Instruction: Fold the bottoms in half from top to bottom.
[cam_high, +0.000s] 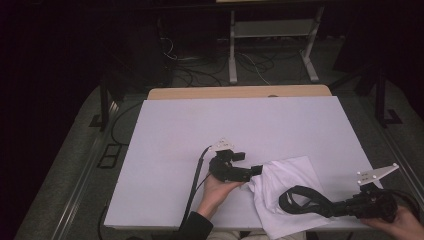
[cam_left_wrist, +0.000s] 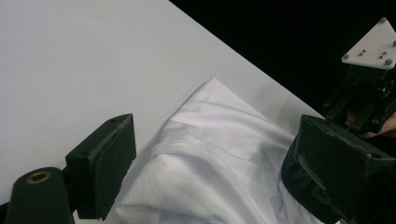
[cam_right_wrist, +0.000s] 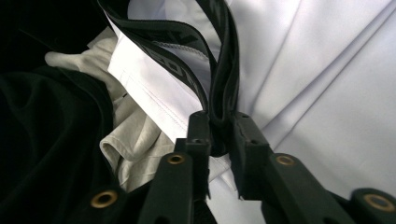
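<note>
Right gripper view: right tool (cam_right_wrist: 219, 140) clamps black waistband (cam_right_wrist: 219, 70).

Shirt (cam_left_wrist: 219, 154) is thin white cloth, smooth with a fine mesh weave. Its band (cam_right_wrist: 187, 51) looks like black woven elastic. Table (cam_high: 190, 130) beside the shirt is matt white, wood at its far edge.

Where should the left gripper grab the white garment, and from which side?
Best on the raised fold with the stitched seam of the white garment, lying between the open left gripper. Come from the garment's left edge, jaws astride the ridge: it stands off the table, probably pinchable. The right gripper already pinches the black waistband.
</note>
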